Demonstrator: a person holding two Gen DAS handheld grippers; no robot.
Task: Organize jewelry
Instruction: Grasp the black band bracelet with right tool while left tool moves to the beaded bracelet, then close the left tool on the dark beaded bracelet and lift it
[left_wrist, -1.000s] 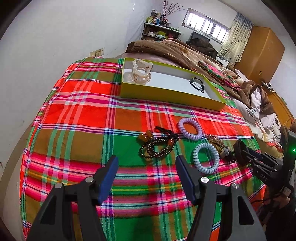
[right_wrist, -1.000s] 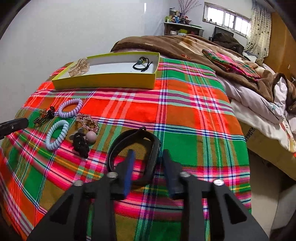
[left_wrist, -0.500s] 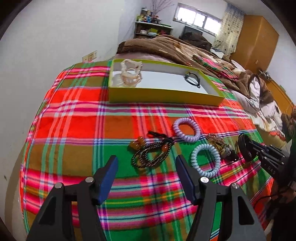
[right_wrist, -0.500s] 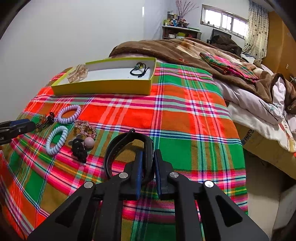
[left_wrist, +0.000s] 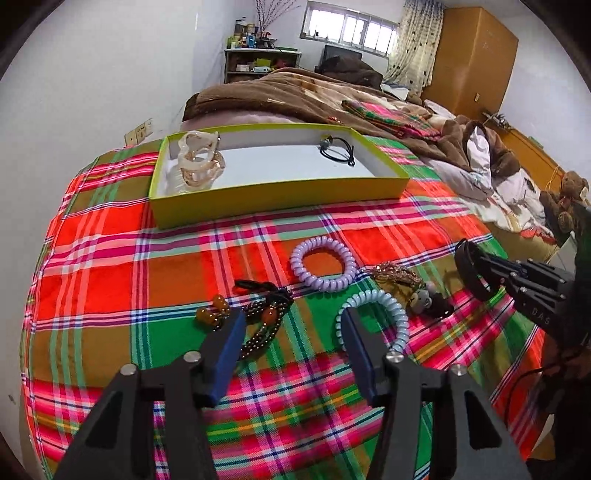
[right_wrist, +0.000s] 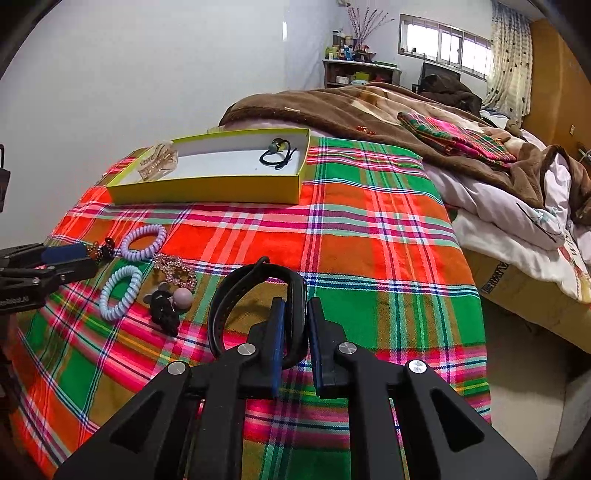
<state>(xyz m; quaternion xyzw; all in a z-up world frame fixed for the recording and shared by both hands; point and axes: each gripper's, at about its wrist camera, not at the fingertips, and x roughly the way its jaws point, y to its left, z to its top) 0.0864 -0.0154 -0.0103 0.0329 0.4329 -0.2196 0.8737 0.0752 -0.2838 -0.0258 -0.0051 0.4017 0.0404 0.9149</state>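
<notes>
My right gripper (right_wrist: 295, 308) is shut on a black wristband (right_wrist: 236, 291) and holds it just above the plaid cloth; it also shows in the left wrist view (left_wrist: 471, 275). My left gripper (left_wrist: 291, 319) is open, low over a dark bead bracelet (left_wrist: 264, 325) and a light-blue coil hair tie (left_wrist: 391, 310). A lilac coil tie (left_wrist: 323, 264), a gold chain (left_wrist: 395, 275) and a black charm (left_wrist: 432, 302) lie nearby. The yellow-green box (left_wrist: 277, 197) at the back holds a clear hair claw (left_wrist: 197, 160) and a black hair tie (left_wrist: 338, 151).
The plaid cloth (right_wrist: 369, 229) covers the bed end and drops off at the right and near edges. A brown blanket (right_wrist: 332, 110) and rumpled bedding lie behind and right. A white wall runs along the left.
My right gripper closed on the black wristband and lifted it slightly. My left gripper moved forward and down toward the bead bracelet and blue coil tie, still open.
</notes>
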